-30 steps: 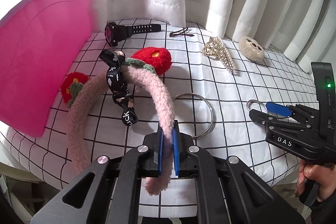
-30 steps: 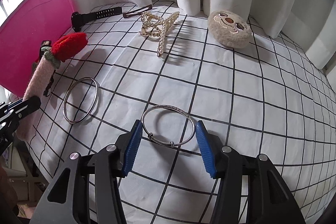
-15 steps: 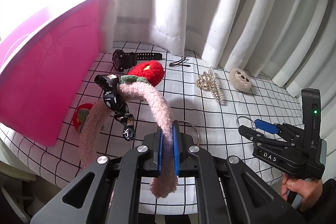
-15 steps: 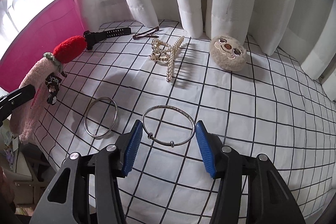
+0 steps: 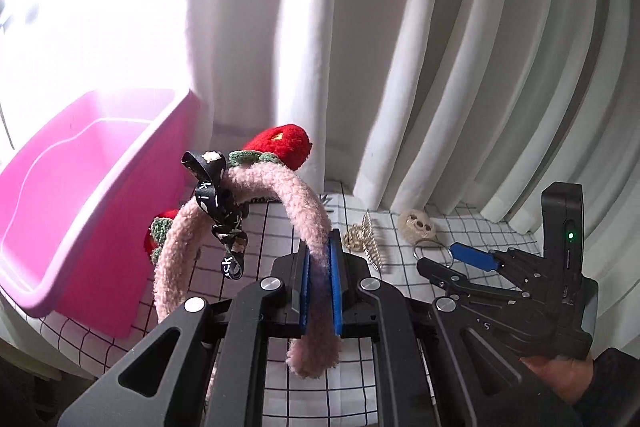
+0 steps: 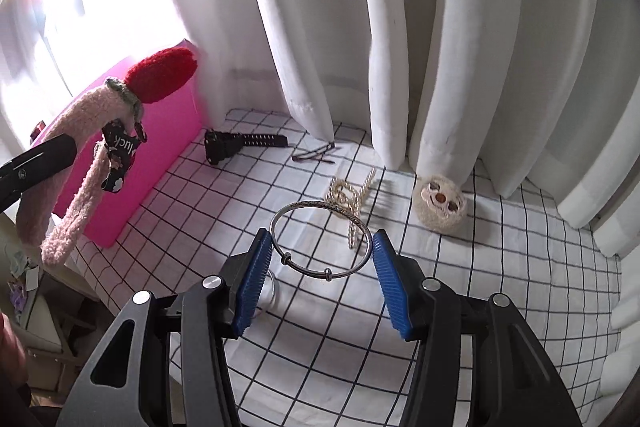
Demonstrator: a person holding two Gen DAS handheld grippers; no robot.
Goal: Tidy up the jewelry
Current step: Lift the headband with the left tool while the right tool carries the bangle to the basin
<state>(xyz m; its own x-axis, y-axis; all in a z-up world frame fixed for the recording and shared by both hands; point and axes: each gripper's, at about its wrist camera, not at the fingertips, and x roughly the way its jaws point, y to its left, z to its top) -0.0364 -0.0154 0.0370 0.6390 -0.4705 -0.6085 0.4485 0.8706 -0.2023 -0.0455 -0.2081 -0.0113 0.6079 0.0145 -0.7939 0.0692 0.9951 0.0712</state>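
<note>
A fuzzy pink headband (image 5: 256,195) with red flowers and a black ribbon hangs in the air beside the pink bin (image 5: 80,195). A thin silver bangle (image 6: 320,239) is lifted above the checked cloth. A pearl clip (image 6: 352,195), a black watch (image 6: 236,143) and a second ring (image 6: 269,293) lie on the cloth.

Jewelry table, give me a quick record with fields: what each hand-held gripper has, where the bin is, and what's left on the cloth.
left hand-held gripper: shut on pink headband, lifted off the cloth
right hand-held gripper: holding silver bangle between its pads, raised
pink bin: left of the headband, open
on checked cloth: watch, hair clip, hairpin, plush face, second ring partly hidden
</note>
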